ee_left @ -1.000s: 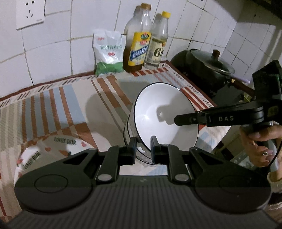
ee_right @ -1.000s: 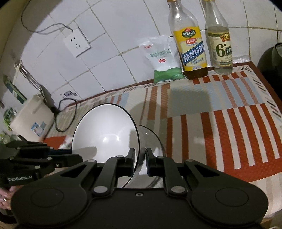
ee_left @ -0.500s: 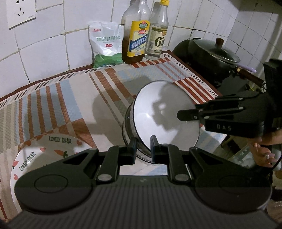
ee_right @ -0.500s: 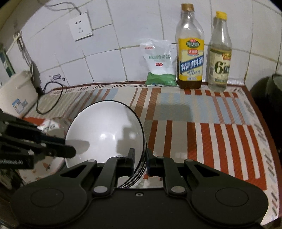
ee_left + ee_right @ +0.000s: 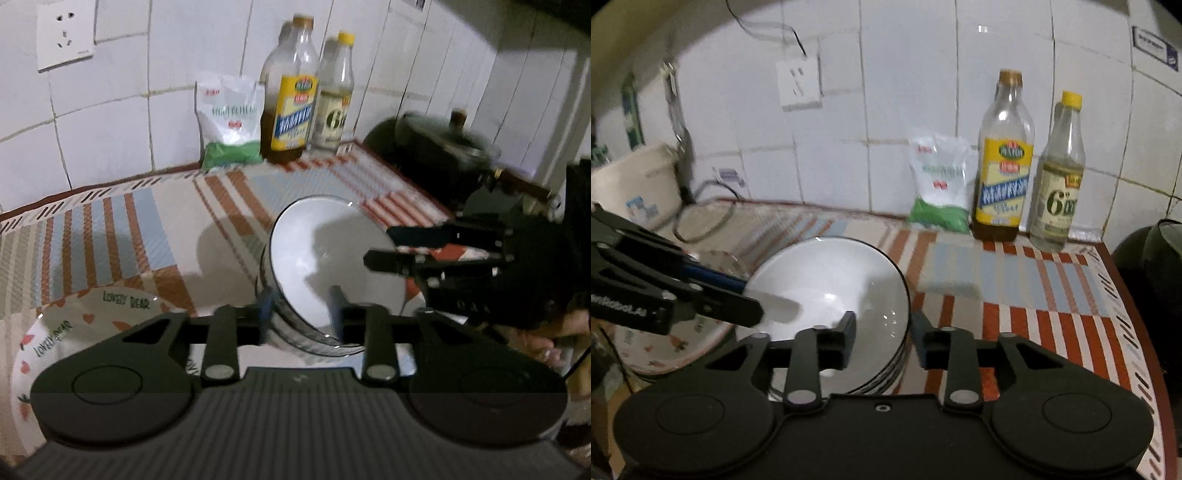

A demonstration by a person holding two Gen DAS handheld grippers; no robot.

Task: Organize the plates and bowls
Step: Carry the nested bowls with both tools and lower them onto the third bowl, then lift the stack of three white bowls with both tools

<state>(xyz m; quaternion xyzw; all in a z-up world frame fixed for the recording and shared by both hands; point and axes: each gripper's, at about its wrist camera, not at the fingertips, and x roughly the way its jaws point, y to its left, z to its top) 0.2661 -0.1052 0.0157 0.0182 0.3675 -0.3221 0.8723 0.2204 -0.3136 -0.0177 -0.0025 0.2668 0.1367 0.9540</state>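
A white bowl with a black rim [image 5: 332, 258] sits on top of a stack of like bowls [image 5: 295, 328] on the striped cloth. It also shows in the right wrist view [image 5: 827, 288]. My left gripper [image 5: 300, 308] is open, its fingers on either side of the near rim. My right gripper [image 5: 882, 328] is open too, astride the opposite rim. A "Lovely Bear" plate [image 5: 88, 314] lies left of the stack, seen in the right wrist view [image 5: 665, 343] under the left gripper.
A salt bag [image 5: 229, 122] and two bottles [image 5: 291, 96] stand against the tiled wall. A black lidded pot [image 5: 436, 147] sits at the right. A white appliance with a cable [image 5: 635, 184] stands at the far left. The counter's front edge is near.
Both grippers have opened and let go of the bowl's rim. The top bowl has settled from tilted to nested in the stack.
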